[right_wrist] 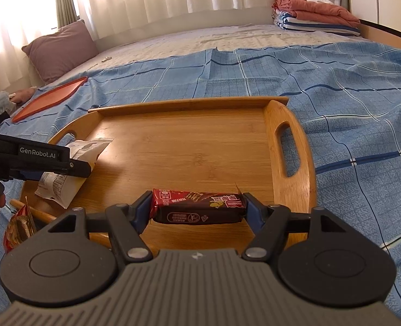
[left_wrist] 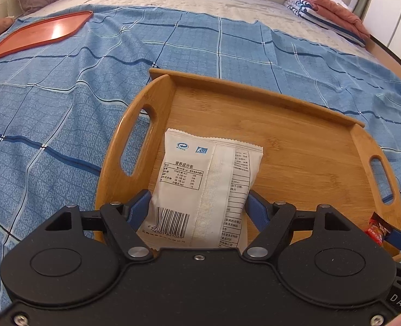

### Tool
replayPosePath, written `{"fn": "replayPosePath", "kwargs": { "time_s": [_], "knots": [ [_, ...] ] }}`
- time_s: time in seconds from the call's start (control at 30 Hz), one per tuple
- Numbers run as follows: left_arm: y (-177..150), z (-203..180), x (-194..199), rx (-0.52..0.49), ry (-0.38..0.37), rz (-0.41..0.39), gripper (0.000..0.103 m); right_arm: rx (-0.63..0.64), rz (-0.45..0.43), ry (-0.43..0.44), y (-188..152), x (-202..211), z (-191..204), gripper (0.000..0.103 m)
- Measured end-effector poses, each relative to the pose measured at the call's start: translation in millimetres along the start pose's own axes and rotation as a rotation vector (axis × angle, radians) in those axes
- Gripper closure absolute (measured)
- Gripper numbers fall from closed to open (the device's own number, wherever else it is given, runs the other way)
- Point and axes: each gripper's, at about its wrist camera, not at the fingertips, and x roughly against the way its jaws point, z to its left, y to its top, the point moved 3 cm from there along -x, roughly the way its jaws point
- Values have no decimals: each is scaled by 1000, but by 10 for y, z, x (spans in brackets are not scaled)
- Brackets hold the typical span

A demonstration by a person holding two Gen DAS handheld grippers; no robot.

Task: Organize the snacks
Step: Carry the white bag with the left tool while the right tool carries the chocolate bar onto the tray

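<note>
A bamboo tray (left_wrist: 295, 141) with handle cutouts lies on the blue checked bedspread. My left gripper (left_wrist: 197, 203) is shut on a white snack packet (left_wrist: 200, 179), held over the tray's left end. The packet also shows in the right wrist view (right_wrist: 64, 174), with the left gripper (right_wrist: 72, 167) on it. My right gripper (right_wrist: 197, 207) is shut on a dark red snack bar (right_wrist: 197, 209), held crosswise over the near edge of the tray (right_wrist: 189, 141). The bar's end shows in the left wrist view (left_wrist: 376, 228).
An orange-red tray (left_wrist: 40, 31) lies far left on the bedspread (left_wrist: 64, 108). Folded clothes (left_wrist: 328, 13) sit at the far right, a purple pillow (right_wrist: 62, 46) at the far left. Another red snack bag (right_wrist: 18, 225) lies by the bamboo tray's near left corner.
</note>
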Motion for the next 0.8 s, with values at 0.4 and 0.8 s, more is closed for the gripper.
{"fn": "replayPosePath", "kwargs": {
  "time_s": [0.4, 0.8],
  "knots": [
    [-31, 17, 57, 9, 13, -9, 29, 9, 10, 5, -63, -14, 16, 30],
    [-89, -21, 167, -29, 26, -24, 18, 15, 4, -1, -107, 40, -17, 22]
  ]
}}
